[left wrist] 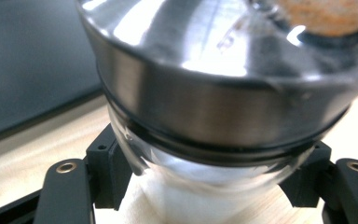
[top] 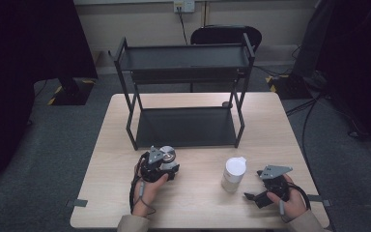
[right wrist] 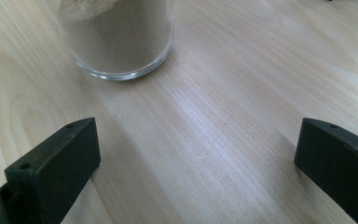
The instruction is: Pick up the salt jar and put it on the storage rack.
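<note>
At the left of centre in the high view, low on the pale wooden bench (top: 193, 203), the person's left hand (top: 147, 186) holds the left gripper (top: 160, 164), which points toward the top of the frame. Its fingers (left wrist: 103, 161) are clamped on a glass jar with a shiny metal lid (top: 168, 155), one finger on each side of the clear glass just under the lid's rim. In the left gripper view the lid fills the upper frame, with a whitish content seen through the glass below it and bench wood on both sides.

Above the jar, in the upper middle of the high view, a black two-tier metal rack (top: 186, 92) stands on the far half of the bench; its lower shelf lies just beyond the held jar, and a dark chair back shows behind its top shelf.

Right of centre, a second jar with a white lid (top: 234, 174) stands upright on the bench, free of both grippers. The right gripper view shows its clear base at the upper left, filled with a tan powder.

At the lower right, the right hand (top: 290, 203) holds the right gripper (top: 257, 186), near the white-lidded jar but apart from it. Its fingers (right wrist: 58, 163) are spread wide with bare bench between them.
</note>
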A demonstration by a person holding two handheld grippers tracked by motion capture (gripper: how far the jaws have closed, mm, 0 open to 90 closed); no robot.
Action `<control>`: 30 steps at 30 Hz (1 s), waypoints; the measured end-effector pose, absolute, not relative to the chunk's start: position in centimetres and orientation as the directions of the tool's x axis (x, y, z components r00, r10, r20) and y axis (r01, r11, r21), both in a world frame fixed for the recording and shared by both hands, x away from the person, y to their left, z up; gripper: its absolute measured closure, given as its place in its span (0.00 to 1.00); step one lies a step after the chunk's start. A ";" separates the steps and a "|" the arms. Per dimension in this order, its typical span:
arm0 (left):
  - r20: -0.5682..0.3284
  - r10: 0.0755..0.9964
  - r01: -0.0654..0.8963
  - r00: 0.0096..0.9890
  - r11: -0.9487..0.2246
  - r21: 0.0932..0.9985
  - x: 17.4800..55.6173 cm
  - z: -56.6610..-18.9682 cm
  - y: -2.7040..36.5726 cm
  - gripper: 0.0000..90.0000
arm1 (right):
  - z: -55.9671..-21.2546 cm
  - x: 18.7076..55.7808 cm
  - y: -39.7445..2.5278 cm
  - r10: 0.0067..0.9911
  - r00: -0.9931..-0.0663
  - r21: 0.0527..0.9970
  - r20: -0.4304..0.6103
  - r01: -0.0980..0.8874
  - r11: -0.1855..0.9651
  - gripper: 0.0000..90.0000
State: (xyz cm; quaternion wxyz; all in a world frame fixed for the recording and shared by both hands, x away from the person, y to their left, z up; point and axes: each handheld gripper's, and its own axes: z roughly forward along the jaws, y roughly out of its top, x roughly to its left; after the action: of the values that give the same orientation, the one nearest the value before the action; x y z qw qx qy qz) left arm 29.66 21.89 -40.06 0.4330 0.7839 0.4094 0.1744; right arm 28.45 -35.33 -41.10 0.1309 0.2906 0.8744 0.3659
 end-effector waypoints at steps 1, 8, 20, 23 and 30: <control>-0.081 0.793 0.491 0.604 -0.290 0.822 29.7 -40.1 21.9 0.34 | -41.1 28.4 -35.3 0.604 -0.797 0.716 -0.016 0.412 0.563 0.00; -0.068 0.783 0.488 0.618 -0.314 0.814 31.0 -37.0 21.9 0.34 | -41.1 28.4 -35.3 0.604 -0.797 0.716 -0.016 0.412 0.563 0.00; -0.054 0.756 0.459 0.653 -0.338 0.822 33.3 -32.3 21.5 0.34 | -41.1 28.4 -35.3 0.604 -0.797 0.716 -0.016 0.413 0.563 0.00; -0.037 0.748 0.440 0.663 -0.350 0.827 33.9 -30.7 21.1 0.34 | -41.1 28.4 -35.3 0.604 -0.797 0.716 -0.016 0.412 0.563 0.00; -0.024 0.729 0.417 0.684 -0.363 0.833 35.0 -28.1 20.5 0.34 | -41.1 28.4 -35.3 0.604 -0.796 0.715 -0.015 0.413 0.563 0.00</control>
State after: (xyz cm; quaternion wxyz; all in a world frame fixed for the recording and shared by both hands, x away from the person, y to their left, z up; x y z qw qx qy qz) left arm 35.02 20.45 -28.13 0.4382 0.8061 0.3555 0.1785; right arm 28.45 -35.33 -41.09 0.1306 0.2910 0.8744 0.3657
